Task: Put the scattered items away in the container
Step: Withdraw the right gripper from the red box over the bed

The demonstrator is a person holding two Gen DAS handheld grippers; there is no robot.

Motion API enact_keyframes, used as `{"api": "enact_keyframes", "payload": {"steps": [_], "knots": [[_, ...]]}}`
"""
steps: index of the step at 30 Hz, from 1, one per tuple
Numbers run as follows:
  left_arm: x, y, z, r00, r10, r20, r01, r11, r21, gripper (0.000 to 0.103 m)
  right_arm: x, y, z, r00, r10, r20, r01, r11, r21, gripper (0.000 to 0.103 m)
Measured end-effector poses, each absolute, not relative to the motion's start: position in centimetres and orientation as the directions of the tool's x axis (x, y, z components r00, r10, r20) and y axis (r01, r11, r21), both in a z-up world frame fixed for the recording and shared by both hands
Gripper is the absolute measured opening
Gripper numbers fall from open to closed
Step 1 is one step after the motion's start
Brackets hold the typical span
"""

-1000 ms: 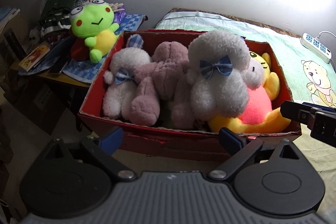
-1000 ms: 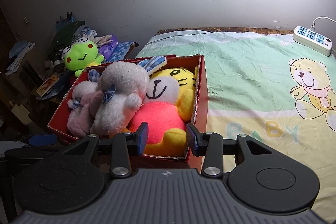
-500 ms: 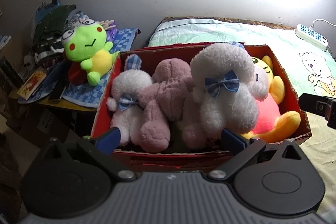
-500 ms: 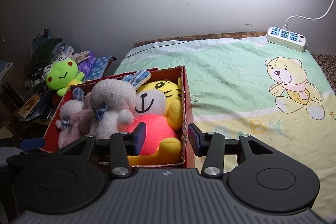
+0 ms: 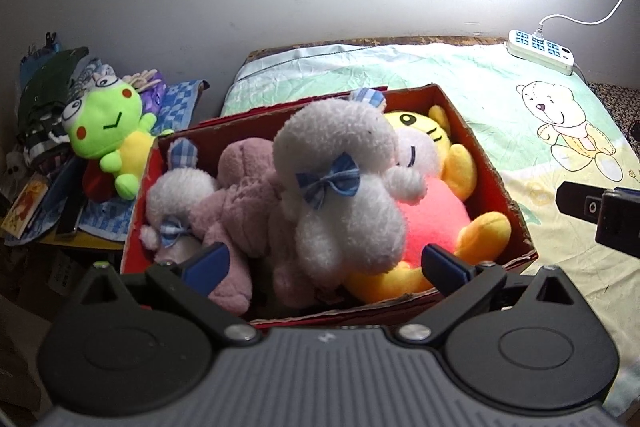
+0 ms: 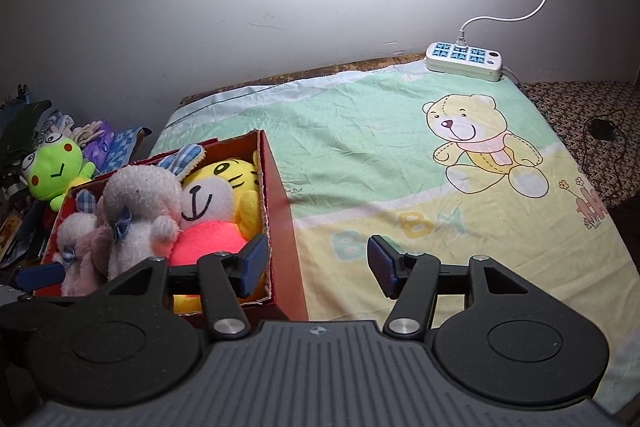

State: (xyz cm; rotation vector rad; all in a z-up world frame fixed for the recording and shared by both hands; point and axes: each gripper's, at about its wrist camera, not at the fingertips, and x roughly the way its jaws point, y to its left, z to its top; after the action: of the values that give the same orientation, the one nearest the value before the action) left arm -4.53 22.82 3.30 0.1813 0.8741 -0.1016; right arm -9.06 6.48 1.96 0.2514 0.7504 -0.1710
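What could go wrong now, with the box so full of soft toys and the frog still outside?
1. The white rabbit is heaped above the box rim, so it may roll out if nudged.
2. The frog lies off the bed on a cluttered pile; grabbing it may drag neighbours down.
3. Little room is left, so adding the frog may push another toy out.

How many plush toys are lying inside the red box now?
4. Small white bunny at the red box's left end, pink plush beside it, big white bunny in the middle, yellow tiger at the right end. More may hide underneath.
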Motion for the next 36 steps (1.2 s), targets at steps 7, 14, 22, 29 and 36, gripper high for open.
{"api": "enact_keyframes", "payload": {"steps": [7,14,22,29,36], "knots": [[-4.8,21.8,3.8,0.644,-0.051,-0.763,0.18,0.98,0.087,0.101,-9.3,4.7,1.9,0.706,-0.114,-0.699,0.299,0.943,0.148,0.059],[-5.0,18.9,4.2,0.66,-0.076,-0.747,0.207,0.975,0.084,0.101,-10.2,2.3,1.9,0.687,-0.172,-0.706,0.35,0.93,0.114,0.06],[-4.9,16.5,3.7,0.642,-0.075,-0.763,0.195,0.978,0.068,0.101,-10.7,0.2,1.4,0.669,-0.189,-0.719,0.359,0.929,0.09,0.062],[-5.1,16.1,3.4,0.635,-0.027,-0.772,0.134,0.988,0.076,0.101,-10.0,-0.4,1.1,0.674,-0.178,-0.717,0.326,0.942,0.073,0.07],[-5.6,17.3,3.3,0.64,0.043,-0.767,0.039,0.995,0.088,0.101,-8.9,0.3,1.3,0.696,-0.146,-0.703,0.26,0.964,0.057,0.077]]}}
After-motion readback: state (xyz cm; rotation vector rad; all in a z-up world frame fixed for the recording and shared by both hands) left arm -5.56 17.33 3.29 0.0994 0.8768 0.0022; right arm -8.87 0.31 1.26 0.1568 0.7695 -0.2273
